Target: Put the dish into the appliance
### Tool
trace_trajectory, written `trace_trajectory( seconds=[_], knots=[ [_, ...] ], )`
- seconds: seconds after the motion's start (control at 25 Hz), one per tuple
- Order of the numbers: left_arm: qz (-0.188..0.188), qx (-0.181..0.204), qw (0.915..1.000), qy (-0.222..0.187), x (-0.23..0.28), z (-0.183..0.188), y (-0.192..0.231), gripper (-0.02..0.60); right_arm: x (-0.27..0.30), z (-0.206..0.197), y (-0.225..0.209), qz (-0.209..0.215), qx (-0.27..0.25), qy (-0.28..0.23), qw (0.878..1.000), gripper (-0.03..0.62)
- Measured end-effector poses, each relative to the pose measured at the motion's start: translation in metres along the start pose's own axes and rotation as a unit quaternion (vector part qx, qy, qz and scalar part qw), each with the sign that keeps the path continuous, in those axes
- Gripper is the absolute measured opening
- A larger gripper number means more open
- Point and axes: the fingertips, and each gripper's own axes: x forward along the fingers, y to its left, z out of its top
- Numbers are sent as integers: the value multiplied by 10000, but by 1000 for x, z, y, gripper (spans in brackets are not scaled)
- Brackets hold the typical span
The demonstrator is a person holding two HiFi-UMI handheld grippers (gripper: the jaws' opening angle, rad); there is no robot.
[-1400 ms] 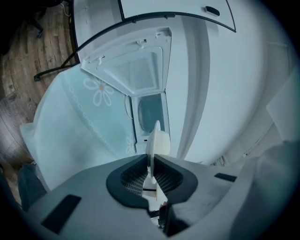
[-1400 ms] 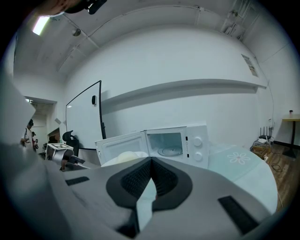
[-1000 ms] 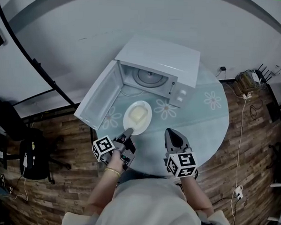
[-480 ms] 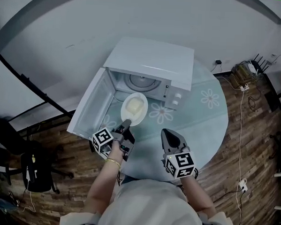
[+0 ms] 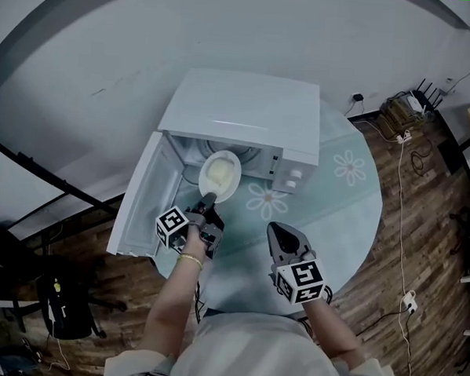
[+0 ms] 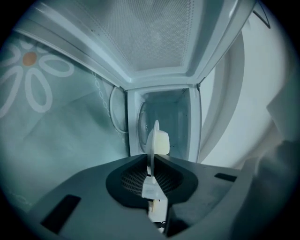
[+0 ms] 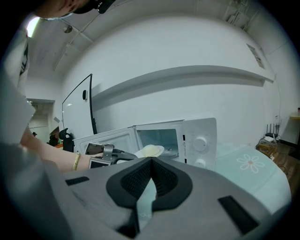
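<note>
Dish (image 5: 220, 175) was held at the mouth of the microwave (image 5: 247, 113), clear of the table (image 5: 335, 220), with a pale yellow block of food (image 5: 219, 173) on it

At the far left the microwave door (image 5: 144, 198) stood swung wide open towards the person. Just right of it, the left gripper (image 5: 208, 198) had its jaws nearly together, clamped on the near rim of the dish. In the left gripper view the dish (image 6: 153, 140) showed edge-on as a thin white line running up from between the pads, with the food (image 6: 162, 142) to its right and the cavity (image 6: 164, 117) straight behind it.

Right of the cavity were two round dials (image 5: 290, 178) on the white front panel. Further right and nearer the person, the right gripper (image 5: 278, 233) hung over the table, well apart from the dish, its jaws closed tip to tip with nothing between them. A flower print (image 5: 350, 167) lay on the tabletop beyond it, and cables (image 5: 403, 137) trailed over the wooden floor (image 5: 429, 233) at the far right
</note>
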Motion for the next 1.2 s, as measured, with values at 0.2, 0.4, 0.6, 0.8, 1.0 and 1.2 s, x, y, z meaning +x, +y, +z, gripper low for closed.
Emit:
trace_trajectory(
  seconds=[0.2,0.4,0.6,0.8,1.0,1.2],
  knots=[
    [71,-28,10000,5,34,15,5,38,13,-2,-9,-66,18,94,9999,5],
    [182,-47,9998,56,59,21,11,41,22,-4,-17,-130,67,167,9998,5],
    [325,-88,9994,34,76,26,20,44,27,-8,-21,-134,91,237,9996,5],
    [370,-187,9991,-20,88,29,23,43,28,-12,-21,-134,130,294,9994,5],
    [421,-173,9989,-95,102,37,23,43,29,-15,-20,-136,134,329,9993,5],
    [457,-191,9987,-137,115,45,22,41,29,-19,-18,-152,150,371,9991,5]
  ],
)
